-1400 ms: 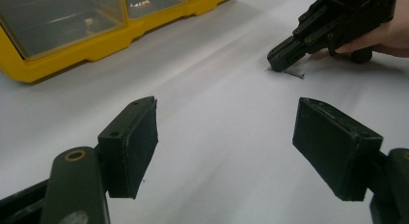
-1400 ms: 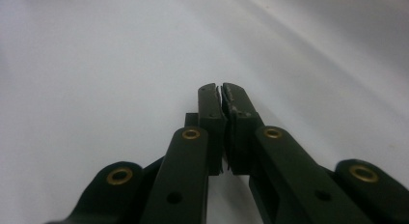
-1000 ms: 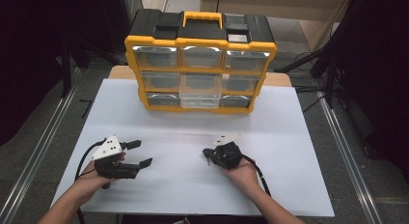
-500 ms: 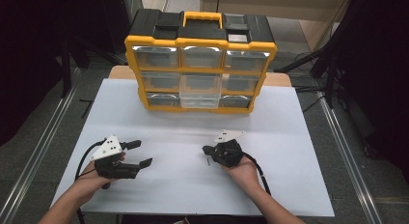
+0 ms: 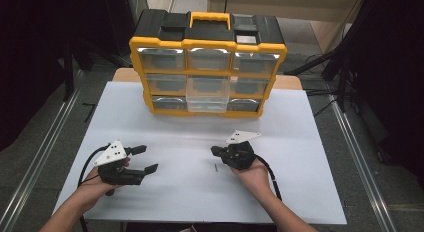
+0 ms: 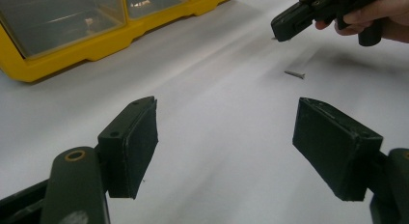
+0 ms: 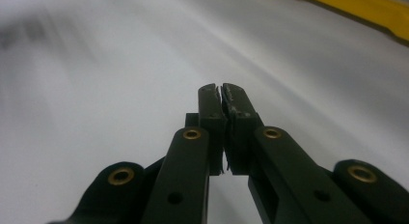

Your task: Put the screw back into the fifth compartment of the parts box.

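Right claw [image 5: 216, 153] pinched shut, nothing visibly in it; left claw [image 5: 144, 158] wide open, empty. Screw [image 6: 294, 74] lies mid-worktop [image 5: 310, 142], just below right claw's tips (tiny, flat). Risk: closed tips nudge it, it skitters toward the front edge.

The high view looks forward and down from above the person's side, taking in the whole white table [image 5: 200, 117] and the yellow organiser [image 5: 207, 67] beyond both grippers. Each gripper view sits low, close behind its own jaws, skimming the tabletop; all three share that table surface and the organiser's yellow base.
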Demonstrator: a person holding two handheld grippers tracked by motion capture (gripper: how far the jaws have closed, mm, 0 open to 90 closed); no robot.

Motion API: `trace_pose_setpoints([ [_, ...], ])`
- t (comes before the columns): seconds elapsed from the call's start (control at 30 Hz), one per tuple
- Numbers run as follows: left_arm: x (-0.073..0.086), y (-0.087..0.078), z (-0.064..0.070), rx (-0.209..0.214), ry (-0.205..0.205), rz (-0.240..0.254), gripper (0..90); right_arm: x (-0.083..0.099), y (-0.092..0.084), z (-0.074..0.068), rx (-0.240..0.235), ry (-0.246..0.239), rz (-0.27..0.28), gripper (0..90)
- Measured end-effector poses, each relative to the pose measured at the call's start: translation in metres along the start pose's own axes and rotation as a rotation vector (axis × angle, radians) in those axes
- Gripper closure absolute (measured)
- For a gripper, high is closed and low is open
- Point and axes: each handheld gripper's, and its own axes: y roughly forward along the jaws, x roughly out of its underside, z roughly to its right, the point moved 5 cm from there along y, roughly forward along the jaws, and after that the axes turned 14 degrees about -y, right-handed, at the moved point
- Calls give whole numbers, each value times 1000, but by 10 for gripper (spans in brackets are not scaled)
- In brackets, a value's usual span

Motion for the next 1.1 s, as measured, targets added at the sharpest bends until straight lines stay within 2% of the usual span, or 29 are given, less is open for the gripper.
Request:
trace_pose_setpoints([
  [1.1,0,0,0,1,-1,-2,240,-25,-25,3,4,45,130,888],
])
